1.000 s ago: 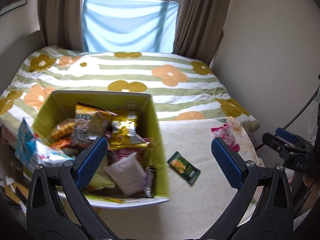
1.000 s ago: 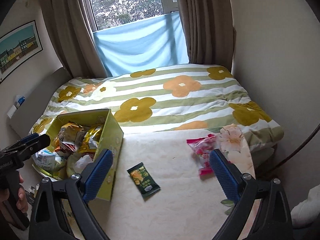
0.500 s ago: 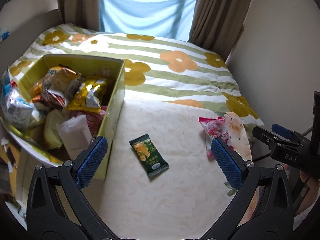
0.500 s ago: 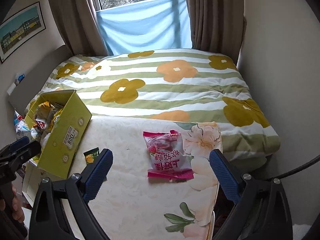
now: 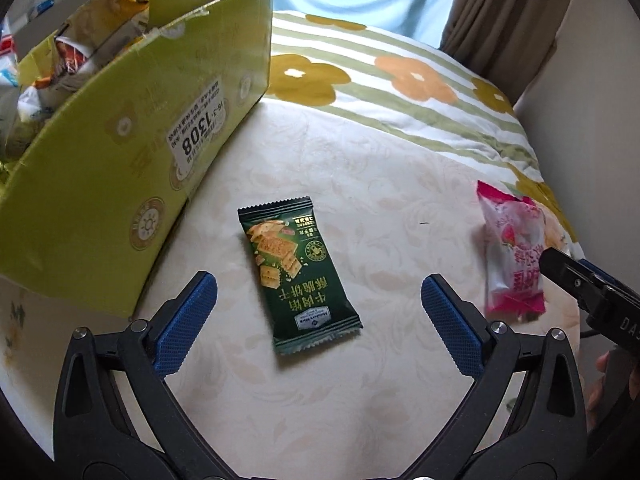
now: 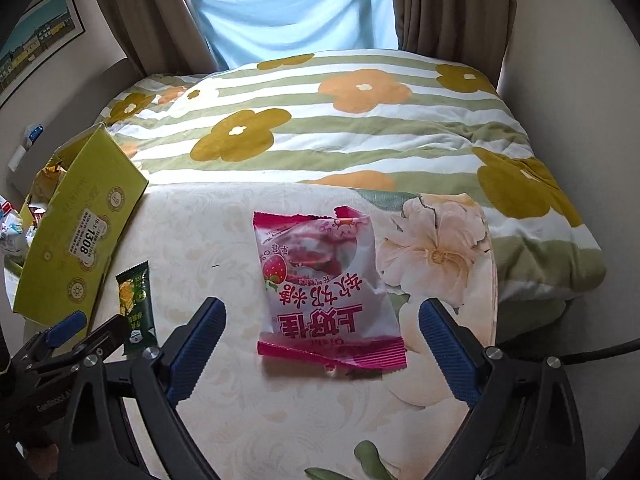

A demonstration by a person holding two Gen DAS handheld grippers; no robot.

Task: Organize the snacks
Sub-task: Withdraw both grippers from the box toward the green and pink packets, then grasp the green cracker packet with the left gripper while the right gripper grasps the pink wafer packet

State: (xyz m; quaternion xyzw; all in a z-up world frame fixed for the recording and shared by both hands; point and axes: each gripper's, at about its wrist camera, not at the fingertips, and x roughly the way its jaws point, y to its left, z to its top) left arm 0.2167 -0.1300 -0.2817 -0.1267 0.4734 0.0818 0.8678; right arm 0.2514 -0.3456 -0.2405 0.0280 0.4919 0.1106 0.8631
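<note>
A dark green cracker packet [image 5: 296, 272] lies flat on the cream sheet, its near end reaching between the open fingers of my left gripper [image 5: 318, 292]. A pink strawberry candy bag [image 6: 324, 292] lies flat further right, its near end between the open fingers of my right gripper [image 6: 322, 320]. That pink bag [image 5: 512, 256] also shows at the right of the left wrist view, with the right gripper's tip just before it. The yellow-green cardboard box [image 5: 120, 148] full of snack bags [image 5: 92, 36] stands to the left. The green packet [image 6: 136, 304] peeks out beside the box [image 6: 80, 224] in the right wrist view.
Behind the cream sheet [image 5: 360, 184] a striped flowered quilt [image 6: 340, 120] is bunched up towards the window. A plain wall [image 6: 576, 80] closes the right side. Curtains [image 6: 444, 4] hang at the back. Loose packets [image 6: 12, 224] lie left of the box.
Both grippers have dropped low and moved forward. The left one swung right from the box to the green packet. The right one closed in on the pink bag.
</note>
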